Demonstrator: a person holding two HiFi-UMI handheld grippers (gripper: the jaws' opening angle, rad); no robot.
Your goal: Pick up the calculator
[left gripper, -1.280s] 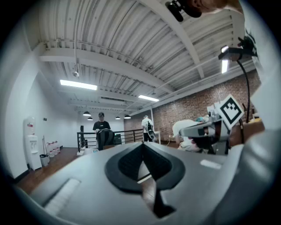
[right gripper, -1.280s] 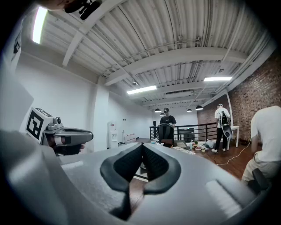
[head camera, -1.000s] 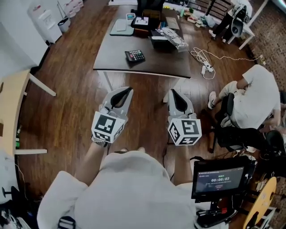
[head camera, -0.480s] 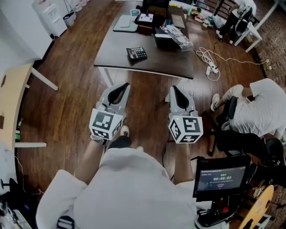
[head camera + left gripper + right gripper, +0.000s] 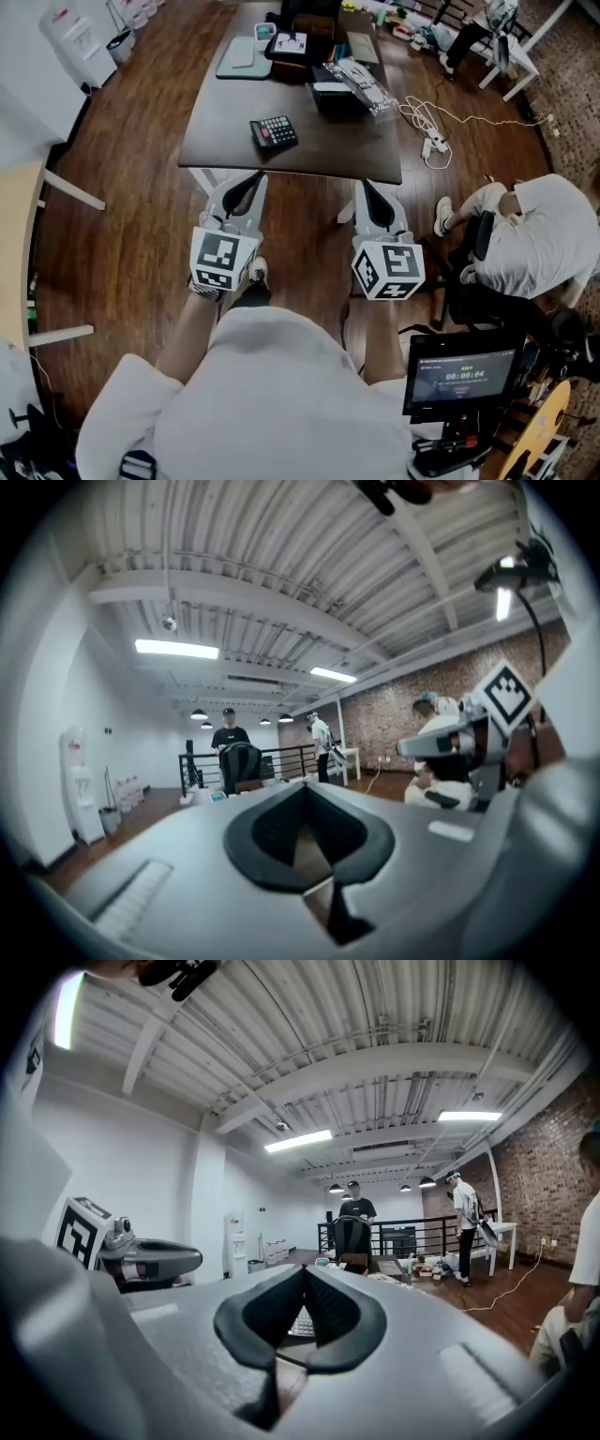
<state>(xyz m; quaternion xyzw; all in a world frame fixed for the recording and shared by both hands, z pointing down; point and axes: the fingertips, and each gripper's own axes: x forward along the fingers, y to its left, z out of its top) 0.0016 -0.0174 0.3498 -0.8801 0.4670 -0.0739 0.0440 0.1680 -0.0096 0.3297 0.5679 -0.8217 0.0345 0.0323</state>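
The calculator [image 5: 274, 132], black with a red strip, lies on the dark table [image 5: 234, 141] near its front edge. My left gripper [image 5: 250, 179] and right gripper [image 5: 367, 186] are held level side by side over the wood floor, tips just short of the table's front edge. The calculator is ahead of the left gripper and slightly to its right. Both are shut with nothing in them. In the left gripper view the left gripper [image 5: 302, 787] has its black pads closed to a point. The right gripper [image 5: 305, 1270] is the same, and pale keys [image 5: 301, 1323] show through the gap below the tips.
At the table's far end are a grey tablet [image 5: 241, 54], a black box [image 5: 309, 47] and a clear-wrapped pack [image 5: 357, 81]. A white power strip and cable [image 5: 430, 142] lie on the floor to the right. A seated person [image 5: 539, 234] and a monitor stand [image 5: 459, 378] are at right.
Both grippers have moved forward toward the table together. The table's front edge and the calculator are now much closer to their tips. Both stayed shut.
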